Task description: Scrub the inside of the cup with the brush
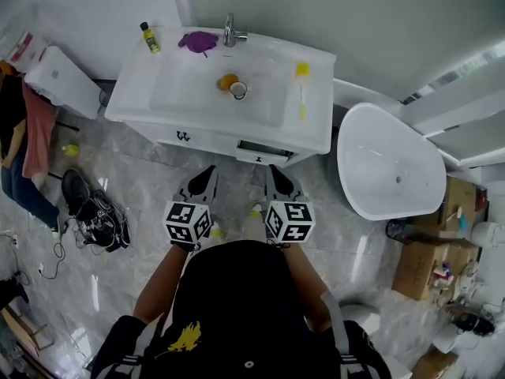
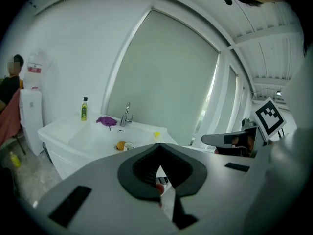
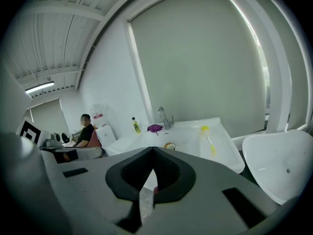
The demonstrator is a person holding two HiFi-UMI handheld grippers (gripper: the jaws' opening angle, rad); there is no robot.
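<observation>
1. The step in hand looks like the approach: nothing is grasped yet. Both grippers are held short of the glossy white washbasin (image 1: 316, 129), well apart from cup and brush.
2. At the basin's back left stand a small yellow bottle (image 1: 149, 38) with a dark cap and a soft, crumpled purple cloth (image 1: 197, 41).
3. The left gripper (image 1: 210, 172) has its jaws together, with nothing between them.
4. The cup (image 1: 238, 90) sits in the bowl, apparently upright. It is small, round and white-rimmed, and touches a rounded orange thing (image 1: 227, 81) I cannot identify.
5. The right gripper (image 1: 273, 172) is likewise closed and empty.
6. The brush (image 1: 301, 91) lies on the basin's right ledge, with a yellow head and a slim handle.
7. Next, I judge, both grippers must open. The left suits the cup and the right suits the brush. The smooth ceramic could let the cup slide.
</observation>
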